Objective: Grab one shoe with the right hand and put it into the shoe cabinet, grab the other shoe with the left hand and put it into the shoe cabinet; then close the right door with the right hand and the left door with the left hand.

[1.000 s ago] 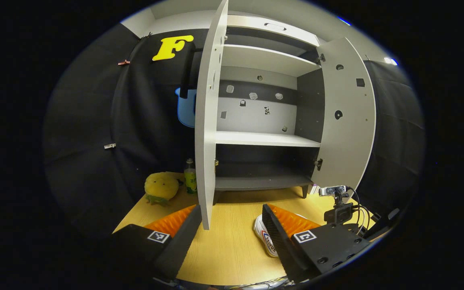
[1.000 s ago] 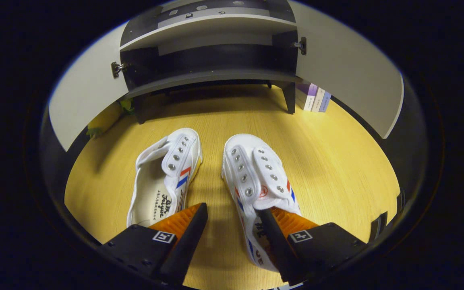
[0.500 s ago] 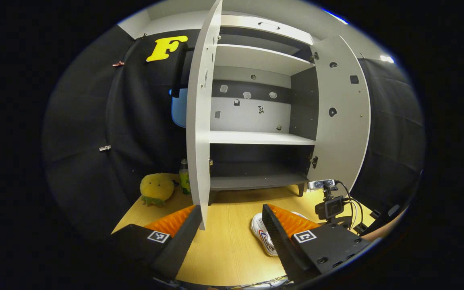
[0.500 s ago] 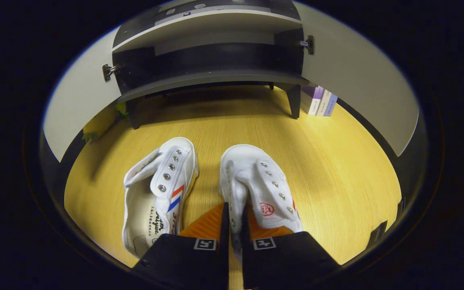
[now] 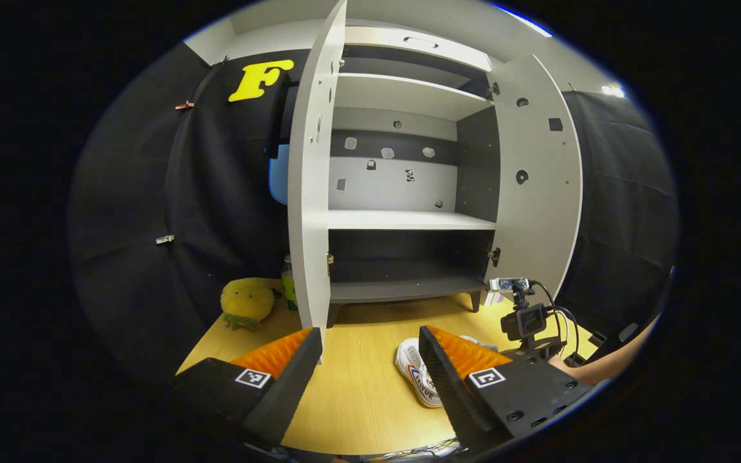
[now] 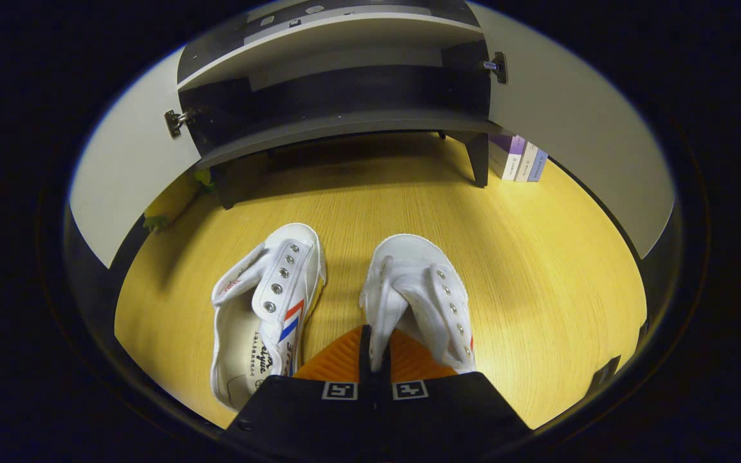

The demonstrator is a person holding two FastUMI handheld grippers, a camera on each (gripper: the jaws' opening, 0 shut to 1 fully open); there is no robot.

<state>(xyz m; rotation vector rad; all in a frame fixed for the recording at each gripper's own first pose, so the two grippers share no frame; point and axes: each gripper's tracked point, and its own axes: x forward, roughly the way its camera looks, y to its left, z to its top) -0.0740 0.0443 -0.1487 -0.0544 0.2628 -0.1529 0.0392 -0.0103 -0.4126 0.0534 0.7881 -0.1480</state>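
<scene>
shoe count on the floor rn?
2. Left shoe lies free on the wooden floor; right shoe sits beside it, its side wall pinched by the right gripper. None in the cabinet.

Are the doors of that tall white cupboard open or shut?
Open. Both doors of the tall white cupboard stand swung outward, left door and right door, baring its shelves.

My right claw (image 6: 374, 350) is pinched tight, both fingers nearly meeting on what it holds. My left claw (image 5: 367, 360) hangs with its fingers spread wide apart, gripping nothing, pointed level ahead.
</scene>
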